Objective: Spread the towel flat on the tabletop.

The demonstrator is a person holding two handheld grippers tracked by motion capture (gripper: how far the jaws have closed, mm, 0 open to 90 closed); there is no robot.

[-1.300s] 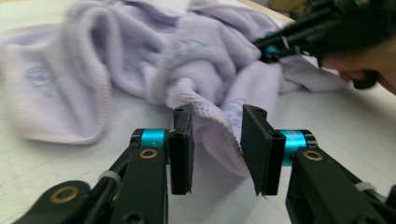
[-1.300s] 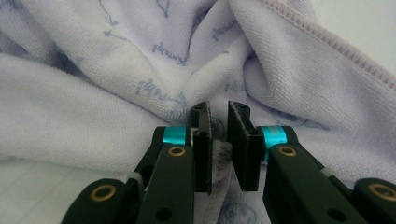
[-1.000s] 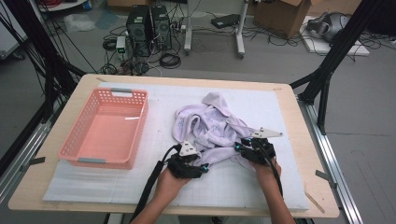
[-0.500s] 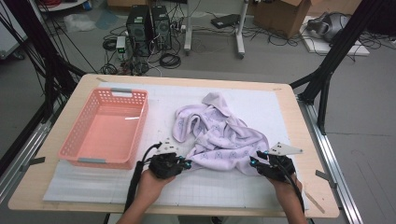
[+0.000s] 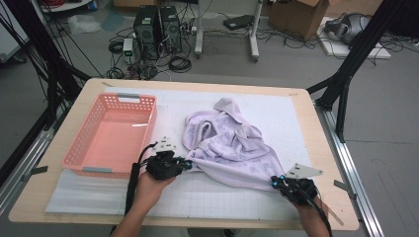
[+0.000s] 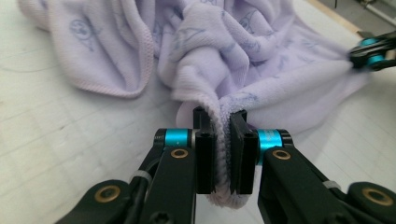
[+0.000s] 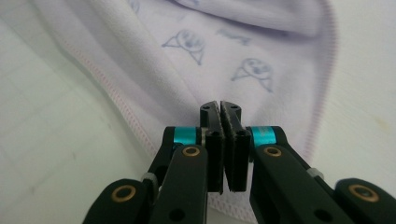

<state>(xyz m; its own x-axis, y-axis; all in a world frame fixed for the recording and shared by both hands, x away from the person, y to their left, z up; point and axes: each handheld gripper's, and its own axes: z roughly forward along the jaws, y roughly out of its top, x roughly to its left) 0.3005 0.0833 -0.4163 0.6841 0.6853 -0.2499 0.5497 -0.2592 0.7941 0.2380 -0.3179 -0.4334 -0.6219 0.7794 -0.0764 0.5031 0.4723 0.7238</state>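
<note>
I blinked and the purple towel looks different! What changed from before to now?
Both hands slid apart along the near edge of the towel, the left gripper toward the basket, the right gripper toward the table's right side. Both sets of jaws have just been closing and now pinch the towel's hem, pulling that edge out straighter. The basket and the white mat stayed put.

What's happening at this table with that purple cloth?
A person holds a gripper in each hand and is working on a lilac towel lying on the white mat. The left gripper and the right gripper have each just clamped on part of the towel's edge, and the edge runs stretched between them. The rest lies crumpled. A pink basket sits beside it, with nothing in it.
</note>
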